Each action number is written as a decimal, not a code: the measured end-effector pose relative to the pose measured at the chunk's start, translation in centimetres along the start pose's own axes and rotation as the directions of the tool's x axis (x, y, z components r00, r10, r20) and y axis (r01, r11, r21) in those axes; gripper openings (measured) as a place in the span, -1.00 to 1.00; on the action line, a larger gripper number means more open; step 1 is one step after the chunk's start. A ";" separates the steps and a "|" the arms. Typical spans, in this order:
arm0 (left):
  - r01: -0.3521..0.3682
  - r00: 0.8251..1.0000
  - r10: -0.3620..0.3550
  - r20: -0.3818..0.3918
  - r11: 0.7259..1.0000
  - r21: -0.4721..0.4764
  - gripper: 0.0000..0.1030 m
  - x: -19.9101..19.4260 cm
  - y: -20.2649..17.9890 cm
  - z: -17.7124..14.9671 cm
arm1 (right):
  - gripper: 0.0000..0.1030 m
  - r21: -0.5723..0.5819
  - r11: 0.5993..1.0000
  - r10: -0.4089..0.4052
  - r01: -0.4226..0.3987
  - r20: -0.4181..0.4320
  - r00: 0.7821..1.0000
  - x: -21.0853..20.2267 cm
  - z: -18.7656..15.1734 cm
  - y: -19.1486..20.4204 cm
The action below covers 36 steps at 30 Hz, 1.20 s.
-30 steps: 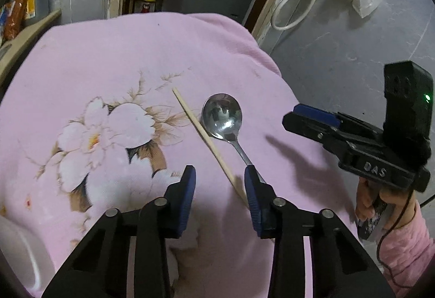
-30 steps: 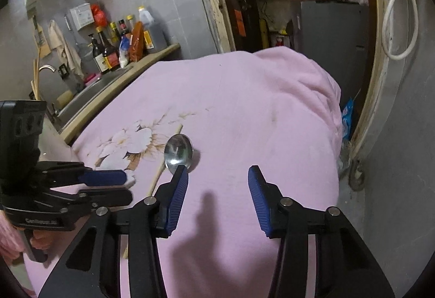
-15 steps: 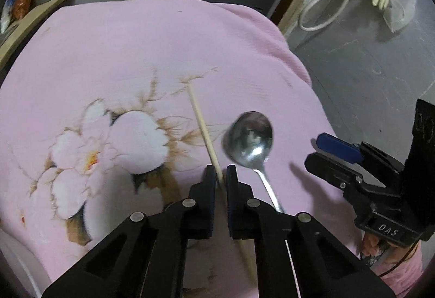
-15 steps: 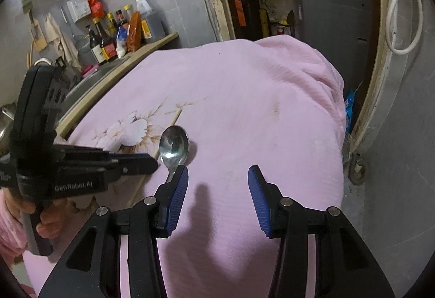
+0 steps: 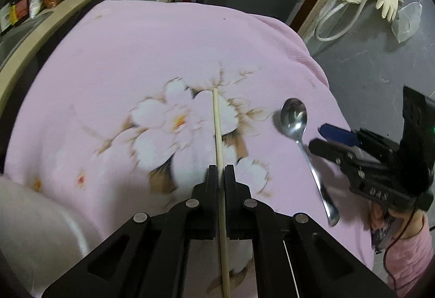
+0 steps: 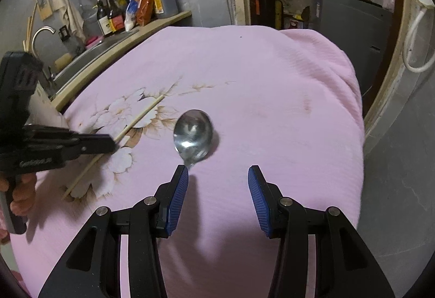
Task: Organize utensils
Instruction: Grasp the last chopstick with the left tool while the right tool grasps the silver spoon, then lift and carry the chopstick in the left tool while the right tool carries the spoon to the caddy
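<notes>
**Chopstick pinched, spoon waiting**

The left hand-held gripper [image 5: 220,171] pinches the thin pale wooden chopstick [image 5: 217,129] at frame centre; held off-middle, it could pivot or slip. The right hand-held gripper [image 6: 218,190] is spread, empty, with the shiny steel spoon [image 6: 193,134] just above its left pad on the pink floral-cloth-covered surface [image 6: 272,96]; a crossing sweep could clip it.

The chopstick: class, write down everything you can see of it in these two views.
The chopstick is one thin, straight, pale stick that looks like wood or bamboo, plain and unmarked. The left gripper is shut on it partway along, so both ends stick out past the jaws. Its far end reaches over the flower print on the pink cloth. The spoon lies apart to one side. Whether the stick touches the cloth cannot be told.
</notes>
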<state>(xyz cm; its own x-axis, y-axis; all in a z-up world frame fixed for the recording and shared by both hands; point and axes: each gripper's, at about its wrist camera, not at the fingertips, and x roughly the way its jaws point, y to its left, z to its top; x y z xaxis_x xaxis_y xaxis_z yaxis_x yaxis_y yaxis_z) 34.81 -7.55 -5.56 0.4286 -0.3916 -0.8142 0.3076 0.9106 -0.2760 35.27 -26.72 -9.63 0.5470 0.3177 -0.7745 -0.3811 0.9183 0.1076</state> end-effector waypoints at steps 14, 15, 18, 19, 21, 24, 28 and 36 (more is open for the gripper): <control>-0.001 1.000 0.001 0.007 1.000 0.004 -0.94 -1.2 -0.2 -2.1 | 0.10 -0.012 0.999 -0.035 0.034 -0.036 0.999 3.0 1.8 2.4; -0.001 1.000 0.001 0.005 1.000 0.007 -0.94 -1.3 -0.2 -2.3 | 0.12 -0.021 0.999 -0.048 0.047 -0.036 0.998 3.3 1.9 2.5; -0.011 1.000 0.011 -0.003 1.000 0.023 -0.94 -1.5 -0.4 -2.5 | 0.12 -0.043 0.995 -0.090 0.089 -0.027 0.996 3.7 2.0 3.0; -0.016 1.000 0.016 -0.010 1.000 0.027 -0.93 -1.4 -0.6 -2.4 | 0.12 -0.052 0.993 -0.107 0.106 -0.022 0.994 3.7 1.9 3.2; -0.024 0.999 0.024 -0.029 0.999 0.023 -0.93 -1.1 -0.8 -2.1 | 0.06 -0.061 0.991 -0.122 0.121 -0.014 0.992 3.6 1.8 3.4; -0.034 0.998 0.036 -0.052 0.999 0.037 -0.93 -0.7 -1.1 -1.6 | -0.22 -0.037 0.991 -0.128 0.128 0.005 0.992 3.2 1.6 2.9; -0.027 0.997 0.028 -0.076 1.000 0.015 -0.93 0.1 -0.9 -0.4 | -0.26 0.011 0.996 -0.092 0.092 0.016 0.996 2.9 1.5 2.1; -0.029 1.000 0.029 0.003 1.000 -0.010 -0.95 0.0 -1.6 -0.8 | -0.27 0.084 0.995 -0.058 0.050 0.095 0.994 1.1 1.0 1.3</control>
<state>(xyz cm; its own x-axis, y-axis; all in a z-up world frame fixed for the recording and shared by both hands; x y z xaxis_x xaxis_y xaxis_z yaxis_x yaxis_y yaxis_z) 33.59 -8.94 -5.55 0.4398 -0.3652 -0.8205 0.2861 0.9230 -0.2575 36.12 -24.96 -9.76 0.6367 0.2847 -0.7166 -0.2891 0.9497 0.1205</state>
